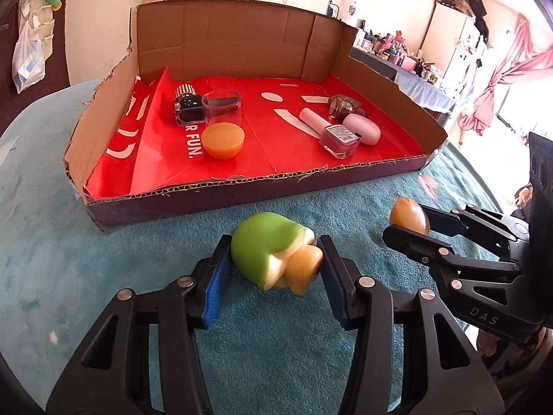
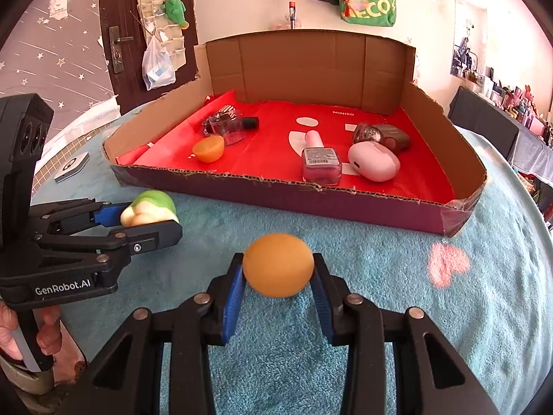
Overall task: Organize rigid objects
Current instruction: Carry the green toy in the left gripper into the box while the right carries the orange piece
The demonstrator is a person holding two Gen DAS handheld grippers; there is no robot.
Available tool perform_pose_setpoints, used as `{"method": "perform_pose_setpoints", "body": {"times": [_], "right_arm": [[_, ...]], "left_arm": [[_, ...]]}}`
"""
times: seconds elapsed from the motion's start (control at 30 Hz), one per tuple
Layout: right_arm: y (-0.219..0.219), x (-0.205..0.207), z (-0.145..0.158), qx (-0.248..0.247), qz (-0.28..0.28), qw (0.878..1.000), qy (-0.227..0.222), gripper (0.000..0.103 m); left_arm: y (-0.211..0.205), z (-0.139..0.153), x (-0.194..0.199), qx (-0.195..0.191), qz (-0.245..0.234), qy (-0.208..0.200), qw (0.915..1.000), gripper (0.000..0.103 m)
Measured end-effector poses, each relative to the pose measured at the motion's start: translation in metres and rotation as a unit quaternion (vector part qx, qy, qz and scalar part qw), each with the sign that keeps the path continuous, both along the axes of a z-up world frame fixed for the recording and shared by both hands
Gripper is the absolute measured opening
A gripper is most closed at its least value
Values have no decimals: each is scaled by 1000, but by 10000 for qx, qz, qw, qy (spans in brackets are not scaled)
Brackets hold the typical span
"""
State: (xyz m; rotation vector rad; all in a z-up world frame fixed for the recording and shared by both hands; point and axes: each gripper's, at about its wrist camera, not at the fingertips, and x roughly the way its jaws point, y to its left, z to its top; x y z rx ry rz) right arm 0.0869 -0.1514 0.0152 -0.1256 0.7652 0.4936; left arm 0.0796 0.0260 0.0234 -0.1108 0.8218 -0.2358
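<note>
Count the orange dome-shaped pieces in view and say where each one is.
2. One orange dome lies in the cardboard tray, left half, beside the clear cup. The other is gripped by the right hand-held gripper above the teal cloth.

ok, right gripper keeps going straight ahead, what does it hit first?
Probably the box's front wall, just past the orange ball held by the right gripper. Behind it, the pink bottle. Depth unclear.
</note>
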Motion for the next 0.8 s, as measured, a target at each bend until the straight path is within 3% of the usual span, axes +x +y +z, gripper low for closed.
{"method": "perform_pose_setpoints", "body": {"times": [0.8], "right_arm": [[0,-15,35,207,298,9992,-136,40]], "left_arm": [[5,38,-12,-117,-140,-373,9991,47]]}}
